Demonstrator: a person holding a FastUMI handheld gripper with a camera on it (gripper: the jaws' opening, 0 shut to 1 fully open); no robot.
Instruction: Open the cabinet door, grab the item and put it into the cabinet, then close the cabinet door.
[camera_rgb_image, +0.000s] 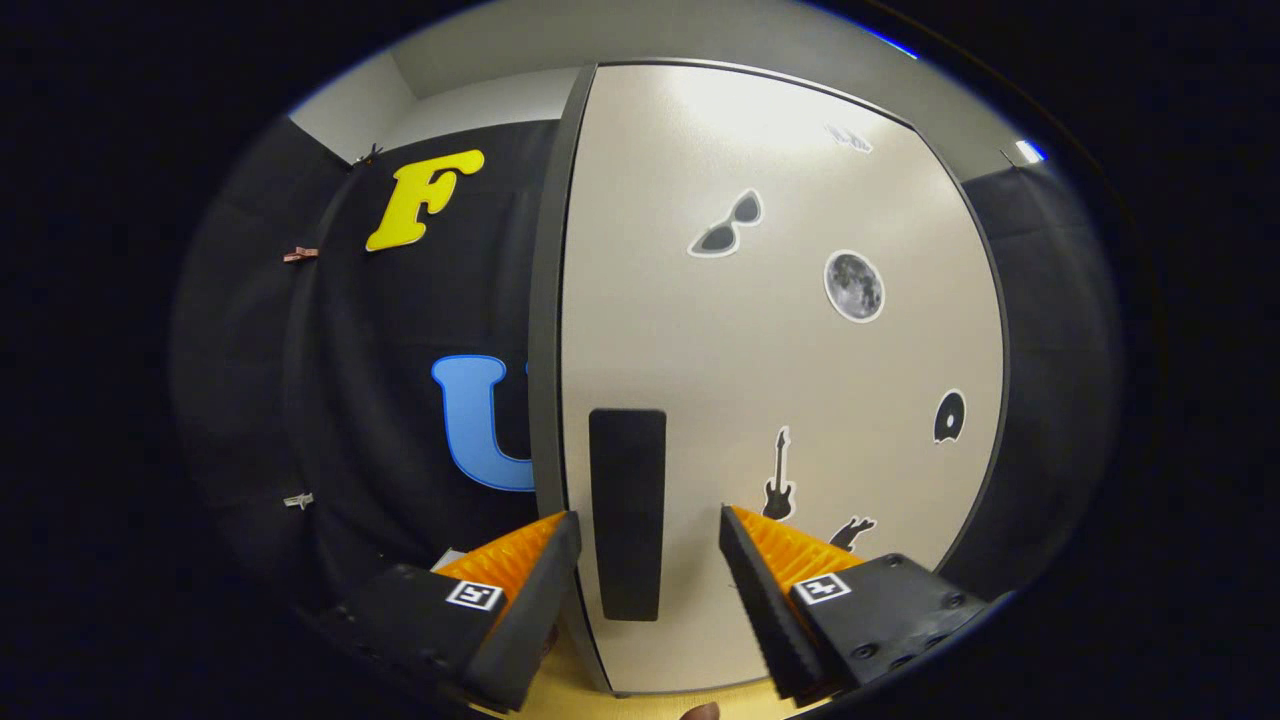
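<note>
A pale cabinet door (780, 340) with a dark frame stands shut right in front of me, with small stickers across it. Its black upright handle (627, 512) sits near the door's left edge. My gripper (648, 522) is open, and the handle lies between the two fingers without either one pressing on it. The left fingertip (560, 535) is at the door's left edge and the right fingertip (735, 530) is over the door face, just beside a guitar sticker.
Black booth cloth (400, 400) hangs left of the cabinet and more of it (1050, 330) to the right. A yellowish table surface (570, 690) lies below the door. A fingertip of a person's hand (700, 711) peeks in at the bottom.
</note>
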